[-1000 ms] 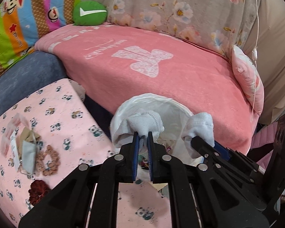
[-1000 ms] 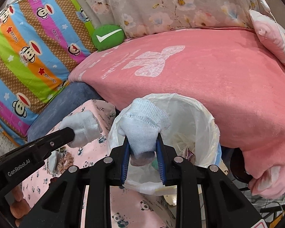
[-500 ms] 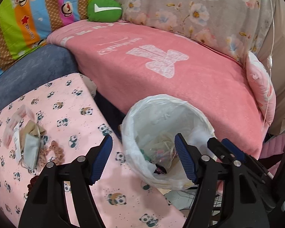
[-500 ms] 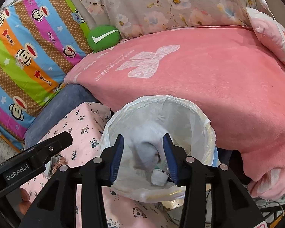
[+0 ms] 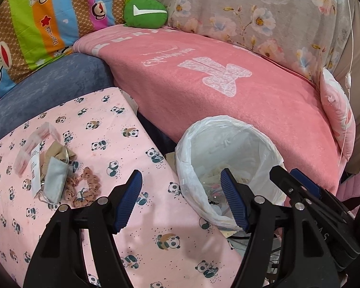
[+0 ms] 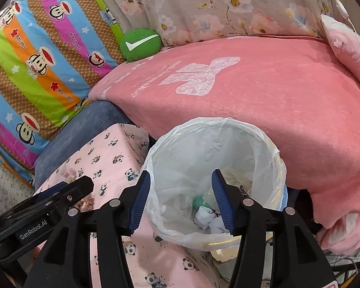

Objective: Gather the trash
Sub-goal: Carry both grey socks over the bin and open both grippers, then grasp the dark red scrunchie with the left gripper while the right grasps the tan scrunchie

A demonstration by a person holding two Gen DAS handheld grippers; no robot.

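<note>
Hanging wide open and empty, the left claw [image 5: 181, 200] and right claw [image 6: 181, 200] sit over the trash bin [image 6: 264, 144], where white wads [image 6: 205, 217] lie, while more trash [image 5: 52, 168] waits far left on the worktop [image 5: 132, 148].

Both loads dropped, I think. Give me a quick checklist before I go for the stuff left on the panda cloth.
1. Left gripper open, holding nothing: ok.
2. Right gripper open, holding nothing: ok.
3. White wads lie inside the bin: ok.
4. Bin upright, liner over the rim: ok.
5. Pile on the panda cloth still to collect: not ok.
6. Which pile items count as trash: cannot tell.
</note>
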